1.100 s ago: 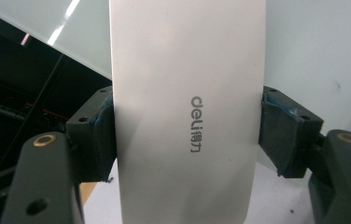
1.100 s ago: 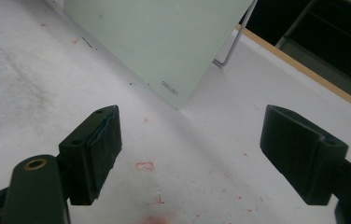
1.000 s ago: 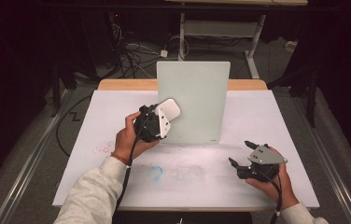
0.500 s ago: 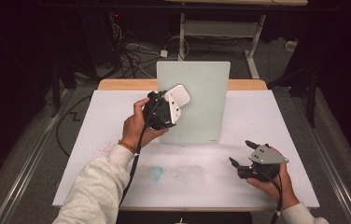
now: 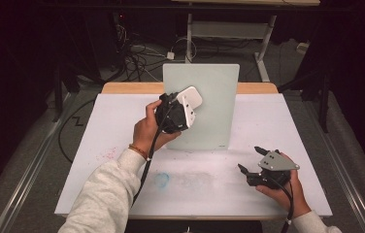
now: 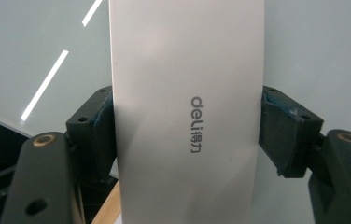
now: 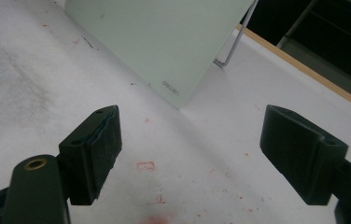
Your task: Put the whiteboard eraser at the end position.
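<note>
A pale green glass board (image 5: 209,107) stands upright at the middle of the white table (image 5: 117,131). My left gripper (image 5: 173,114) is raised in front of the board's left half, shut on a white block eraser (image 5: 190,99). In the left gripper view the eraser (image 6: 187,116) carries a grey "deli" mark, sits clamped between both jaws of the left gripper (image 6: 187,135), and has the board (image 6: 313,46) close behind it. My right gripper (image 5: 249,158) rests low at the front right, open with nothing between its jaws (image 7: 192,149).
A blue smudge (image 5: 161,180) and faint red marks (image 7: 145,165) stain the table's front. A wire stand (image 7: 232,51) props up the board (image 7: 164,42) from behind. Cables (image 5: 141,53) and a metal frame (image 5: 229,29) lie on the dark floor beyond the table's far wooden edge.
My left gripper has risen and moved away from me with the eraser, up across the board's left face. The right gripper has stayed in place.
</note>
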A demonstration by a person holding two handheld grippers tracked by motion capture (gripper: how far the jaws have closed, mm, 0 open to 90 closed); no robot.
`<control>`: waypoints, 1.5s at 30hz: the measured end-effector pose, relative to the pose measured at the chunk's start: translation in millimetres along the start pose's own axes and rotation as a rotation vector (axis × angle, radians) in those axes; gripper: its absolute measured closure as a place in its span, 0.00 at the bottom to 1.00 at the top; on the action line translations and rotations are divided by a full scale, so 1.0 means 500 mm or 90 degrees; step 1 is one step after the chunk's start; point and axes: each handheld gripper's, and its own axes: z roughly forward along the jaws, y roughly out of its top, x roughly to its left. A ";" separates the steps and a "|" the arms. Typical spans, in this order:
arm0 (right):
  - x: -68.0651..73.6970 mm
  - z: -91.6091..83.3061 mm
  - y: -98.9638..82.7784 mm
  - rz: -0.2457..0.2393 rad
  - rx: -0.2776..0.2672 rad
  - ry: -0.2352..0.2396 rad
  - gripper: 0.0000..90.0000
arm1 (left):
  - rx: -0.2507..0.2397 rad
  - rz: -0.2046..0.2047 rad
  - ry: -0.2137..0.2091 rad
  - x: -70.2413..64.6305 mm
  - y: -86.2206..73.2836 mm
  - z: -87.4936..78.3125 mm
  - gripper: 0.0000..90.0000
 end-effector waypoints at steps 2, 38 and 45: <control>0.000 -0.001 0.000 -0.001 0.000 -0.001 0.24 | 0.002 0.006 -0.003 -0.011 -0.005 0.002 0.31; 0.006 0.005 -0.001 -0.006 0.010 0.001 0.24 | 0.107 0.229 -0.091 -0.194 -0.121 0.030 0.31; 0.006 0.004 0.000 -0.008 0.010 -0.002 0.24 | 0.132 0.235 -0.085 -0.185 -0.128 0.026 0.31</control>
